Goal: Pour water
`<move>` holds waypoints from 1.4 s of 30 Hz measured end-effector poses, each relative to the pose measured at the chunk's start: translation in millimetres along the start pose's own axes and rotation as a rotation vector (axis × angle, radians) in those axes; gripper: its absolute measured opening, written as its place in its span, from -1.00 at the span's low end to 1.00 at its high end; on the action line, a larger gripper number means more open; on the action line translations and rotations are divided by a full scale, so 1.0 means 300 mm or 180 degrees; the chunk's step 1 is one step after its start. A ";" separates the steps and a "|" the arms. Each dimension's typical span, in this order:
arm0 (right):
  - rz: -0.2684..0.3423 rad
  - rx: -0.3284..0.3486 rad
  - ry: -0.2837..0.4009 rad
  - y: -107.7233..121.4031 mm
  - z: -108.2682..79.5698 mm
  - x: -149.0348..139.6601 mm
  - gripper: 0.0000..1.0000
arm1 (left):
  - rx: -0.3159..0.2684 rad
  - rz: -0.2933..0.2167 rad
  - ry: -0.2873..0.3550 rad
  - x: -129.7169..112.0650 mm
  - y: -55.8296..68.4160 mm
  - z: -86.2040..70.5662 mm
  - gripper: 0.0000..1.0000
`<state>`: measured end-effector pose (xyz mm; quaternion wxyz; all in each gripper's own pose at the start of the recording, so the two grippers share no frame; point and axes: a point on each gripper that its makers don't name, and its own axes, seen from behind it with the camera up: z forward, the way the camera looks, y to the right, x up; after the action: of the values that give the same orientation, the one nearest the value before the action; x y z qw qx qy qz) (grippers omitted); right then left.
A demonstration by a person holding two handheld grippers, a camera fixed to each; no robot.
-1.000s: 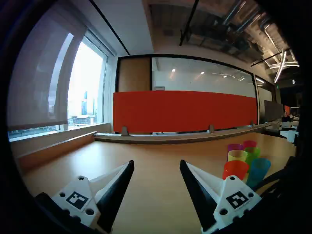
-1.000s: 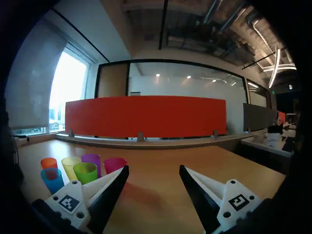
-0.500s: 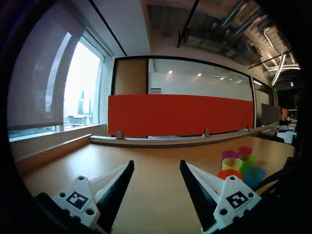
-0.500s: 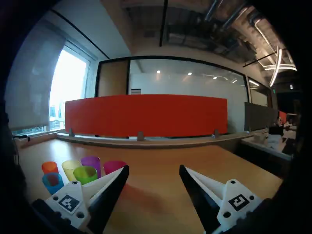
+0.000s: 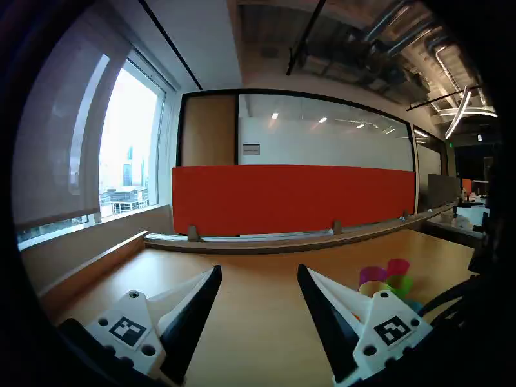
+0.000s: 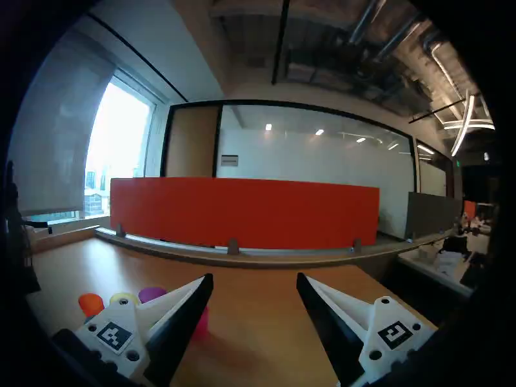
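While both tools hover low over the wooden table (image 5: 258,271), the left gripper (image 5: 258,303) has its jaws spread wide, with bare tabletop between them. The right gripper (image 6: 253,309) stands just as wide and grips nothing.

Seen from the left gripper view, a cluster of plastic cups (image 5: 386,278) stands upright on the table beyond its right-hand finger and is partly hidden behind it. A purple cup (image 5: 372,275), a pink cup (image 5: 398,266) and a green cup (image 5: 402,282) stand close together there.

From the right gripper view the cluster sits low on the left, behind that gripper's left-hand finger. An orange cup (image 6: 91,302) and a yellow cup (image 6: 122,298) stand beside the purple one, and the pink one peeks out at the finger's inner edge. Whether any cup holds water I cannot tell.

Farther back, a red divider panel (image 5: 290,197) runs along the table's far edge. A bright window (image 5: 126,174) is to the left, a glass wall (image 5: 322,138) rises behind the panel, and exposed pipes (image 6: 361,39) cross the ceiling.
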<state>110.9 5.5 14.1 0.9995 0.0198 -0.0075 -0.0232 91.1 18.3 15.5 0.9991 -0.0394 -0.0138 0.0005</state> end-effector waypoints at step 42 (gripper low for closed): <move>0.0070 0.1119 -0.0014 -0.142 -0.017 0.293 1.00 | -0.1263 -0.0049 -0.0041 0.304 0.232 -0.004 0.73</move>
<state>196.9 -41.0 8.4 0.9808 0.1940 -0.0139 -0.0106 182.2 87.8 11.3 0.9717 -0.2353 -0.0202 -0.0096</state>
